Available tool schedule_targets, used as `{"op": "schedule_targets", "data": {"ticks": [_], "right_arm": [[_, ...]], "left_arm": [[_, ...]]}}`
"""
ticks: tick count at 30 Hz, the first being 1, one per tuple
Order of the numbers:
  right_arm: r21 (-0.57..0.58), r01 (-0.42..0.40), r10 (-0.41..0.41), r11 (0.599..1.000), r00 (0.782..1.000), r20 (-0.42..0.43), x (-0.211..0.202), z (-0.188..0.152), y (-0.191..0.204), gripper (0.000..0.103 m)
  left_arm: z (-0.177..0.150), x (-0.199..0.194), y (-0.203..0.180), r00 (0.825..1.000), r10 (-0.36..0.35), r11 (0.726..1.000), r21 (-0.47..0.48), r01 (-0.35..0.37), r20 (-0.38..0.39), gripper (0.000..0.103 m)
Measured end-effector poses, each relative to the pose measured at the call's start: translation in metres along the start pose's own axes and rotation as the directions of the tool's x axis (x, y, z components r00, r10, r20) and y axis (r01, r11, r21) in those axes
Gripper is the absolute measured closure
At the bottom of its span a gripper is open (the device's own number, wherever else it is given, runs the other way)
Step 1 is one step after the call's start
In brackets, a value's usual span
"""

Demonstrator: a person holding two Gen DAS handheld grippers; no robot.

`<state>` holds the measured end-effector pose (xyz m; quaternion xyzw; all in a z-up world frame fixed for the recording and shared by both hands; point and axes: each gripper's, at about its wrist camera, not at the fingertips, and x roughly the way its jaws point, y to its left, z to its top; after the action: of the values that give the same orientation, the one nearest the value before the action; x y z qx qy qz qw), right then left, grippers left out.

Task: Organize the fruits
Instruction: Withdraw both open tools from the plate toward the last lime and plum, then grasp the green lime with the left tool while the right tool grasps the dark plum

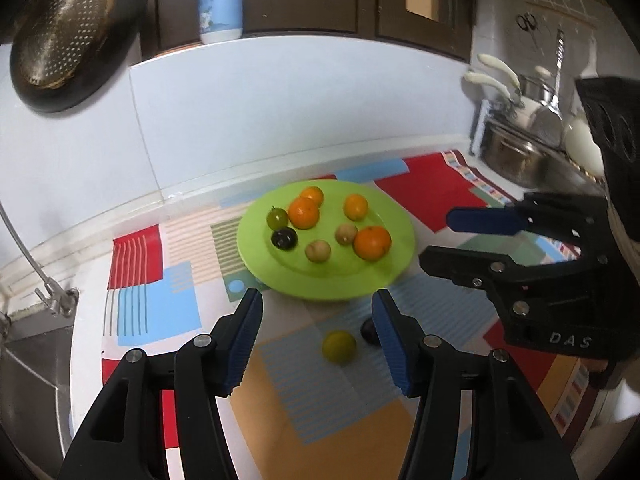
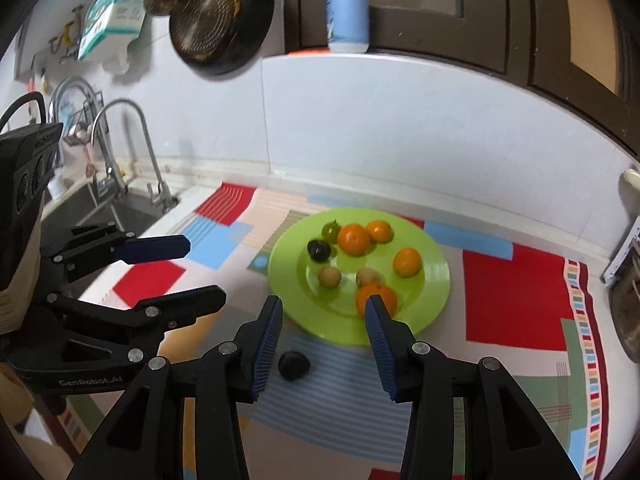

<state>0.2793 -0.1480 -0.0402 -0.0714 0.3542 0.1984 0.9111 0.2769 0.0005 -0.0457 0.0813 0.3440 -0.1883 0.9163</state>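
Note:
A green plate (image 1: 384, 280) (image 2: 436, 308) on the patterned mat holds several fruits: oranges (image 1: 372, 242) (image 2: 353, 239), pale round fruits (image 1: 318, 251), a green one (image 1: 277, 218) and a dark plum (image 1: 284, 238) (image 2: 319, 249). In front of the plate a yellow-green fruit (image 1: 339, 345) and a dark plum (image 1: 369, 332) (image 2: 294, 365) lie on the mat. My left gripper (image 1: 318, 320) is open and empty above these two; it also shows in the right wrist view (image 2: 200, 268). My right gripper (image 2: 324, 320) is open and empty over the plate's near edge; it also shows in the left wrist view (image 1: 444, 236).
A sink (image 2: 120, 212) with a faucet (image 2: 120, 136) lies at the left. A pot (image 1: 516, 156) and utensils (image 1: 496, 76) stand at the right. A strainer (image 1: 68, 28) hangs on the wall. A white bottle (image 2: 346, 8) stands on the ledge behind.

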Motion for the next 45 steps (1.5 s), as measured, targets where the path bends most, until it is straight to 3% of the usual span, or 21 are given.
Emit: {"op": "schedule_targets", "data": {"ticks": [8,17,24,40,43,45], "right_arm": [[-0.097,-0.023,0.018,0.995,0.998,-0.052,0.009,-0.012,0.012,0.059],[-0.179,-0.107,0.080,0.978,0.985,-0.154,0.037,-0.026,0.020,0.059],[-0.200,-0.139,0.096,0.970,0.973,-0.210,0.059,-0.033,0.019,0.059],[-0.182,-0.190,0.137,0.965,0.953,-0.271,0.087,-0.041,0.015,0.060],[-0.169,-0.198,0.146,0.966,0.950,-0.276,0.089,-0.042,0.015,0.069],[-0.165,-0.200,0.149,0.966,0.950,-0.276,0.090,-0.043,0.015,0.069]], "left_arm": [[-0.016,0.007,-0.011,1.000,-0.019,0.993,0.120,0.020,-0.014,0.047],[-0.027,0.029,-0.015,0.997,-0.051,0.976,0.207,0.062,-0.057,0.047],[-0.034,0.051,-0.013,0.990,-0.087,0.969,0.219,0.109,-0.110,0.048],[-0.039,0.078,-0.007,0.974,-0.138,0.969,0.179,0.170,-0.180,0.070],[-0.040,0.079,-0.006,0.970,-0.152,0.970,0.158,0.183,-0.190,0.074],[-0.041,0.079,-0.007,0.970,-0.150,0.972,0.152,0.180,-0.190,0.074]]}}
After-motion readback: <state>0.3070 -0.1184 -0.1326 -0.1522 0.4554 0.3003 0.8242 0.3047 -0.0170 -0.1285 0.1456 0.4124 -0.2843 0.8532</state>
